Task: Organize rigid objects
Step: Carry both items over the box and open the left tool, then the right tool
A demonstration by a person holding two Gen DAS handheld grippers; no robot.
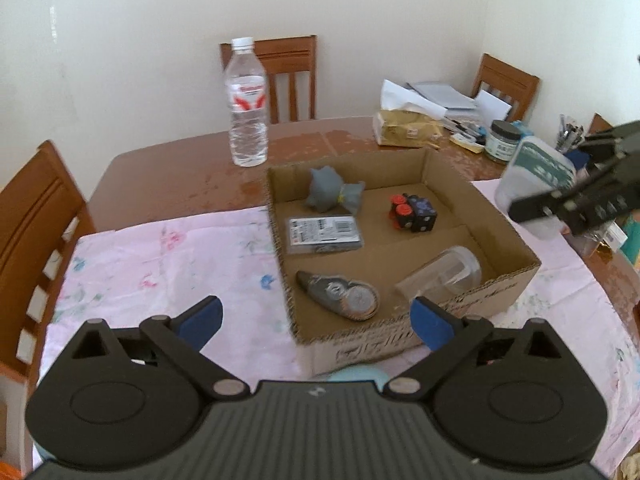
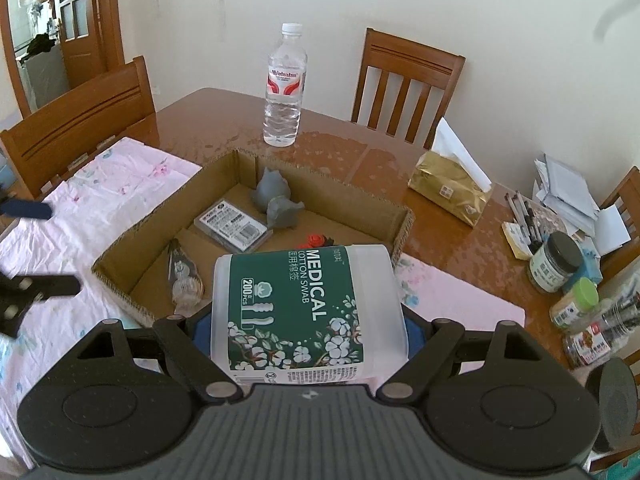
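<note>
Two grippers are in my hands: my left gripper [image 1: 316, 320] hangs spread wide with nothing between its blue pads, near the front wall of the cardboard box [image 1: 400, 344] on the pink cloth [image 1: 160, 264]. My right gripper [image 2: 300, 330] clamps the cotton swab tub [image 2: 300, 308] (green label up) above the box's near corner.
</note>
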